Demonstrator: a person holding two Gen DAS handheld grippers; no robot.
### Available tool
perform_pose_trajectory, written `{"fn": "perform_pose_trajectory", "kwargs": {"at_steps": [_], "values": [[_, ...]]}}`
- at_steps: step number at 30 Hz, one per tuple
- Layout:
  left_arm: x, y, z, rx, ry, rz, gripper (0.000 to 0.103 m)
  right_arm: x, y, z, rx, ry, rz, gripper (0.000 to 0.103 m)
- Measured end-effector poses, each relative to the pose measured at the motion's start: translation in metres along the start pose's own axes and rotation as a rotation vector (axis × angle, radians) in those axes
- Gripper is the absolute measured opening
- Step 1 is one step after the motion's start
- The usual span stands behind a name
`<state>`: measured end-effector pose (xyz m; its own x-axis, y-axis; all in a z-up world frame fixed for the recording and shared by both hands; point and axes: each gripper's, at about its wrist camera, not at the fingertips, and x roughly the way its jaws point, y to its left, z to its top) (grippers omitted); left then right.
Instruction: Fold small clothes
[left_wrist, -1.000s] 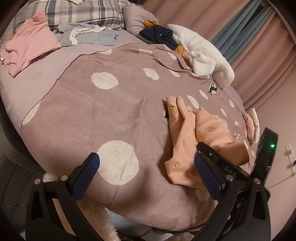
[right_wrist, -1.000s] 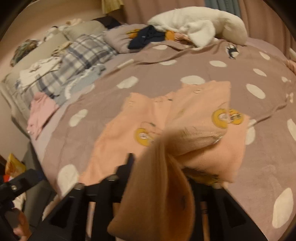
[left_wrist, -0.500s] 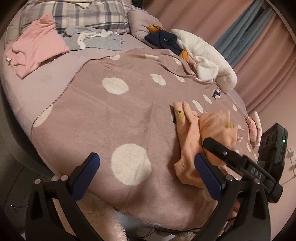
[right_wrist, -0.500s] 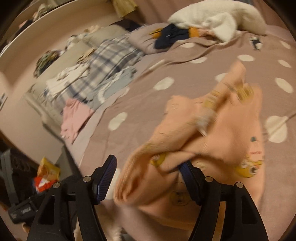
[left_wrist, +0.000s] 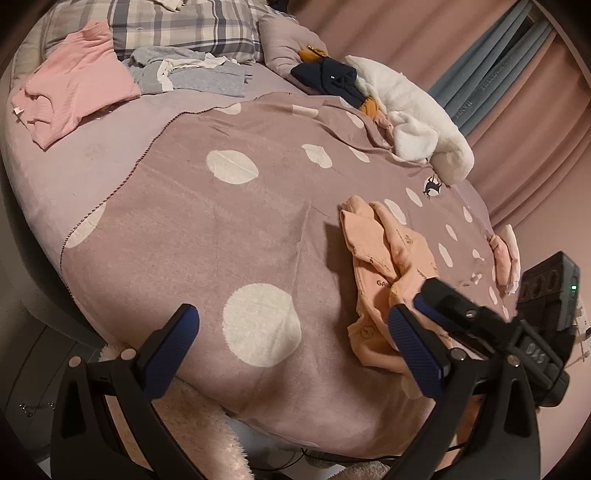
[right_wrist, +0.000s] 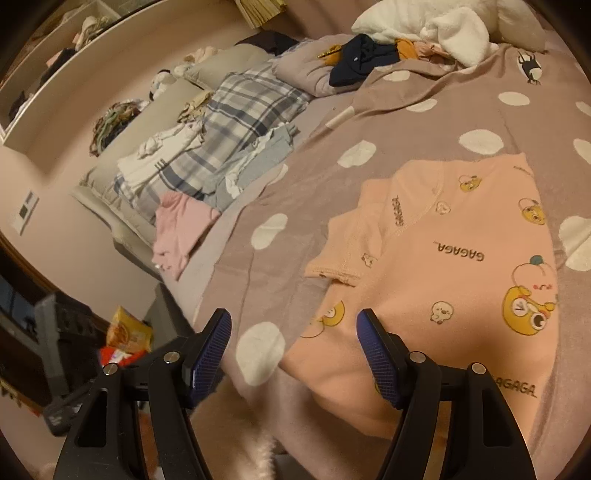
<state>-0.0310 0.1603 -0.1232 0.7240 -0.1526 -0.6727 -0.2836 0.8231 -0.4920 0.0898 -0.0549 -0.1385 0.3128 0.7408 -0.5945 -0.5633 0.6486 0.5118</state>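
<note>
Hovering wide open and holding nothing, the left gripper (left_wrist: 291, 339) and right gripper (right_wrist: 293, 350) are hanging over the bed's near edge, where a peach top (right_wrist: 461, 266) is lying on the dotted blanket (left_wrist: 221, 229), pillows (left_wrist: 177, 26) beyond.

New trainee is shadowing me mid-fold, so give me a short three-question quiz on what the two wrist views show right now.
1. True or false: the right hand-held gripper is clamped on the peach cartoon-print top.
2. What word is printed repeatedly on that top?
3. The plaid pillow lies: A) at the head of the bed, B) on the floor, C) on top of the peach top.

Key: 1 false, its jaws are open and hold nothing; 2 GAGAGA; 3 A.
</note>
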Motion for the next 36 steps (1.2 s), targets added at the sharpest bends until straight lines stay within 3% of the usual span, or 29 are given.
{"fn": "perform_pose_trajectory", "kwargs": {"at_steps": [5,9,17,21,36], "values": [[0.001,-0.006,-0.001,0.010,0.003,-0.001,0.102,-0.021,0.000,-0.001,-0.011,-0.045,-0.029,0.074],[0.004,-0.014,-0.003,0.026,0.021,-0.013,0.102,-0.033,-0.006,-0.004,0.000,-0.066,-0.088,0.086],[0.002,-0.039,-0.008,0.107,0.005,-0.013,0.102,-0.049,-0.027,-0.014,0.082,-0.078,-0.096,0.093],[0.004,-0.046,-0.010,0.133,0.010,-0.021,0.102,-0.061,-0.029,-0.018,0.077,-0.119,-0.170,0.101],[0.027,-0.074,-0.009,0.199,0.049,-0.047,0.102,-0.091,-0.073,-0.029,0.216,-0.161,-0.211,0.102]]}}
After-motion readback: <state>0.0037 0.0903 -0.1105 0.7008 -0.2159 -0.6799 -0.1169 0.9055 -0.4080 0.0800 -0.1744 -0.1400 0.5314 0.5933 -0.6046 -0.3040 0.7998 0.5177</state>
